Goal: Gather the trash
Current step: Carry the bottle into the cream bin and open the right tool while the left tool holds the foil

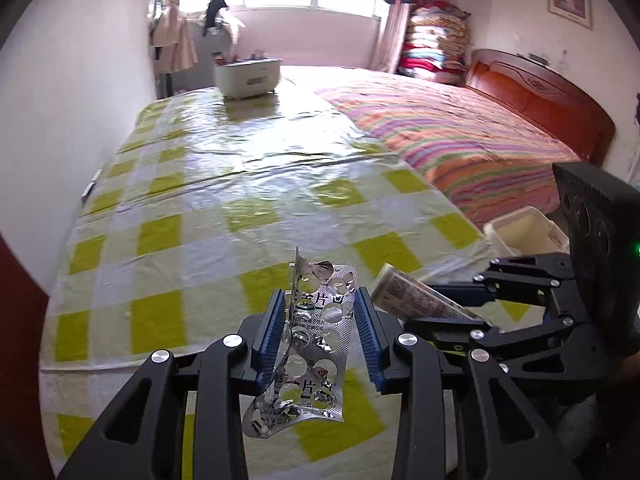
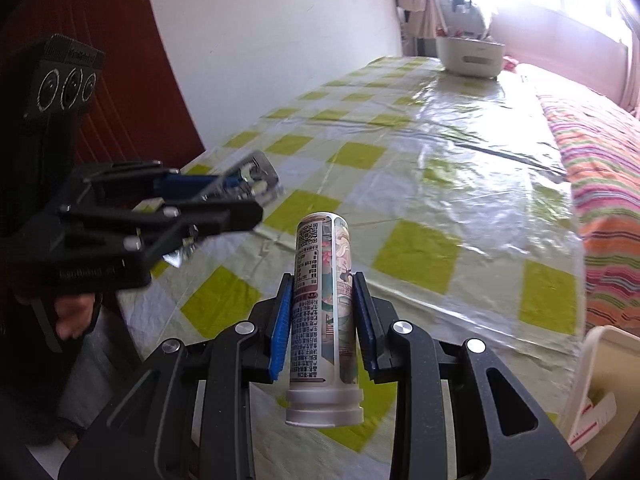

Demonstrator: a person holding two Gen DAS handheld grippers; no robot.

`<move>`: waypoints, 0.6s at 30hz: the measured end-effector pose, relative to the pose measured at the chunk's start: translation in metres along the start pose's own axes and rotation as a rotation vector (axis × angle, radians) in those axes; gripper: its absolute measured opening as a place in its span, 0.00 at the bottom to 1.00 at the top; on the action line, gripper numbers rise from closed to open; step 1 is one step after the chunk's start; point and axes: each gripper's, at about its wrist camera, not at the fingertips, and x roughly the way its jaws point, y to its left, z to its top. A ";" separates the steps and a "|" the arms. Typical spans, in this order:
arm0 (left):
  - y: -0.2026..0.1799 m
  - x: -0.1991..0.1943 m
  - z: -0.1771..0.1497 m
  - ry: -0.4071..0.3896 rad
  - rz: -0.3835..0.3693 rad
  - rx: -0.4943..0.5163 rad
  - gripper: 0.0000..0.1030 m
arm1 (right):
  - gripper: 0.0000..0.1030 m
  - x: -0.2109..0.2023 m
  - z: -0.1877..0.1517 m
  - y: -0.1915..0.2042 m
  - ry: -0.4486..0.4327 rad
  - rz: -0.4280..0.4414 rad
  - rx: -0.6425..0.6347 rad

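My left gripper (image 1: 320,334) is shut on a crumpled silver blister pack (image 1: 310,344) of used pills, held above the near end of the checked table (image 1: 160,236). My right gripper (image 2: 322,314) is shut on a printed plastic bottle (image 2: 322,292), white cap toward the camera. The right gripper shows in the left wrist view (image 1: 452,312) with the bottle (image 1: 416,296) just right of the left one. The left gripper shows in the right wrist view (image 2: 224,196) at the left with the blister pack (image 2: 256,180). A white bin (image 1: 524,232) stands low at the right, also in the right wrist view (image 2: 600,376).
A white lidded container (image 1: 248,76) stands at the table's far end. A bed with a striped quilt (image 1: 460,144) and wooden headboard (image 1: 540,96) lies right of the table. A white wall (image 1: 72,100) runs along the left. A dark red door (image 2: 100,80) is near left.
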 end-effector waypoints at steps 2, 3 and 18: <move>-0.012 0.004 0.002 -0.003 -0.007 0.018 0.34 | 0.27 0.007 -0.002 -0.005 -0.016 -0.009 0.012; -0.020 0.006 0.004 -0.001 -0.022 0.032 0.34 | 0.27 0.010 -0.004 -0.008 -0.022 -0.014 0.017; -0.075 0.030 0.020 0.005 -0.106 0.054 0.34 | 0.27 -0.005 -0.034 -0.075 -0.106 -0.144 0.183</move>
